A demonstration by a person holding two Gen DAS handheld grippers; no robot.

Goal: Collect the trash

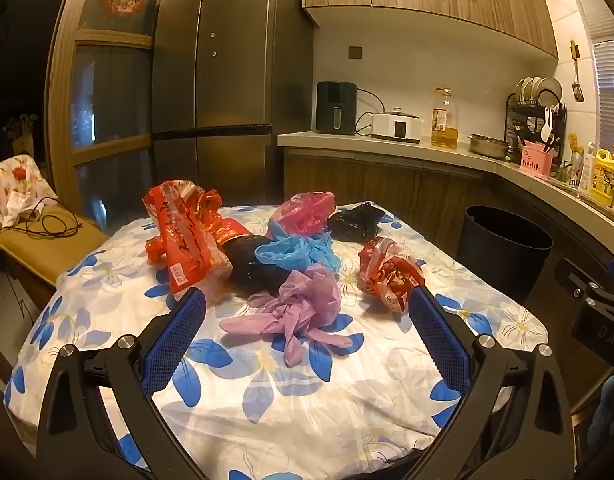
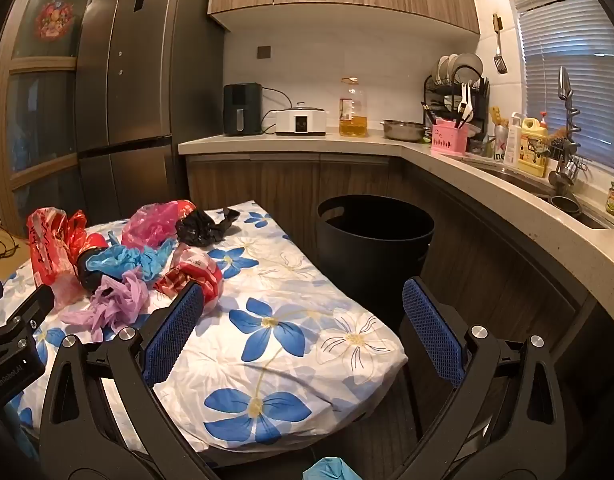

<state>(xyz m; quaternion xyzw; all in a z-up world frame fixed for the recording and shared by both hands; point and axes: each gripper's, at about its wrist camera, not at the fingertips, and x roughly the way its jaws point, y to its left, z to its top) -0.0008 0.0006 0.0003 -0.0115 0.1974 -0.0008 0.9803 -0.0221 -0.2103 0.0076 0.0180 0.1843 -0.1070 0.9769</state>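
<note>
We see the table (image 1: 291,392) under its white cloth printed with blue flowers, and beside its far right corner on the floor the black trash bin (image 2: 373,254), open-topped and dark inside. Our left gripper (image 1: 307,344) hangs over the near part of the cloth with its jaws spread wide and nothing between them; our right gripper (image 2: 303,328) sits over the table's right edge, jaws likewise wide and bare. The trash lies bunched at the far half of the table: a large red printed bag (image 1: 183,236), a pink bag (image 1: 307,210), a black bag (image 1: 357,222), a blue bag (image 1: 295,252), a lilac bag (image 1: 303,304) nearest the left gripper, and a small crumpled red bag (image 1: 389,272) just ahead of its right finger.
</note>
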